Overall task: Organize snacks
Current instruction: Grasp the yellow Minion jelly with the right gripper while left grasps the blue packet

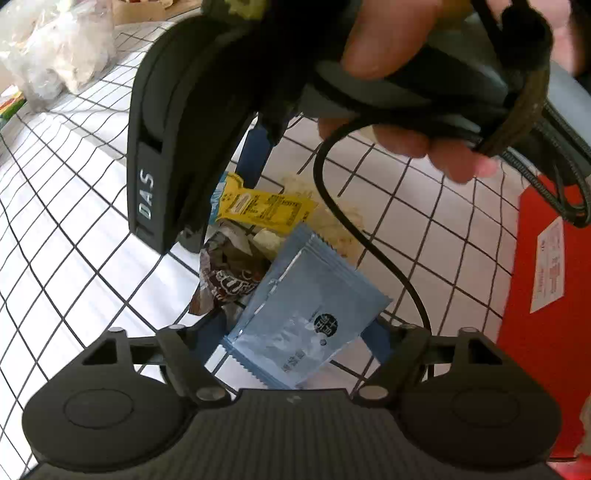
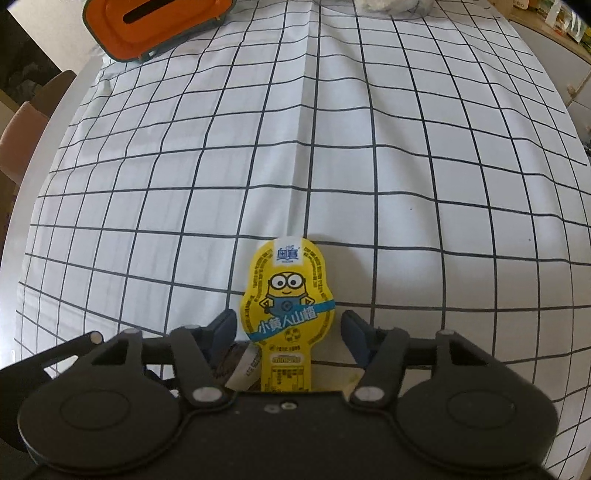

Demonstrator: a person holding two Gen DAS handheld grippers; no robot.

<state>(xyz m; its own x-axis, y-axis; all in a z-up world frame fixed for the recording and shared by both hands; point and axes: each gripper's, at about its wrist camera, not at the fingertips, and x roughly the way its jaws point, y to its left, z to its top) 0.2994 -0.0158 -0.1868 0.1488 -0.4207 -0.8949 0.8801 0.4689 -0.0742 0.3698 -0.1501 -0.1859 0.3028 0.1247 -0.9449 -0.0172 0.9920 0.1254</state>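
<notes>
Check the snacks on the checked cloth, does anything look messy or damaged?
Yes. The snacks lie in a loose heap: a blue sachet overlaps a crumpled brown wrapper, with a yellow packet behind. No spill or tear shows.

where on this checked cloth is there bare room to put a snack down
The widest free patch is the checked cloth between the yellow snack and the orange box. Cloth left of the snack pile is also bare. It is crowded around the blue packet, hemmed by the red box.
</notes>
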